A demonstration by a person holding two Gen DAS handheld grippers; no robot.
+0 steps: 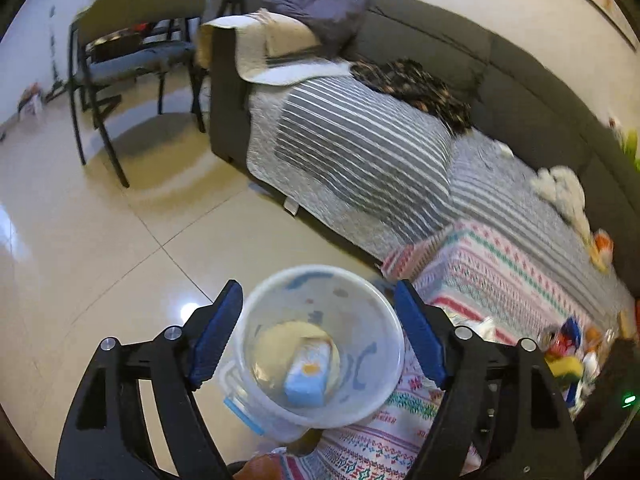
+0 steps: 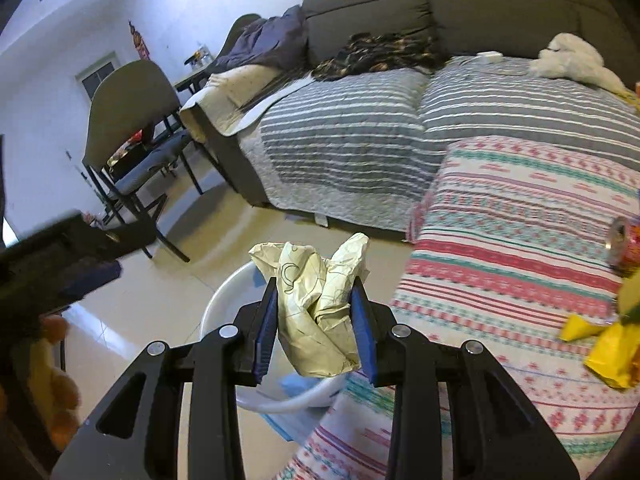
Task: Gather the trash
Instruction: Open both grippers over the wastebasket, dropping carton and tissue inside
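Note:
A translucent white bucket [image 1: 374, 384] stands on the tiled floor beside the table's corner. At its bottom lies a small blue and white carton [image 1: 308, 376]. My left gripper [image 1: 318, 292] hangs open above the bucket's mouth, its blue pads [image 1: 218, 332] wide apart with nothing between them. In the right wrist view my right gripper [image 2: 315, 286] is shut on a crumpled cream paper wrapper [image 2: 316, 312], held just over the near rim of the same bucket [image 2: 218, 304].
A table under a pink and green patterned cloth [image 2: 520, 264] holds a drink can [image 2: 626, 246] and yellow wrappers [image 2: 612, 352]. Behind it is a grey sofa with a striped cover [image 2: 360, 132]. A dark chair [image 1: 132, 60] stands on the floor at the left.

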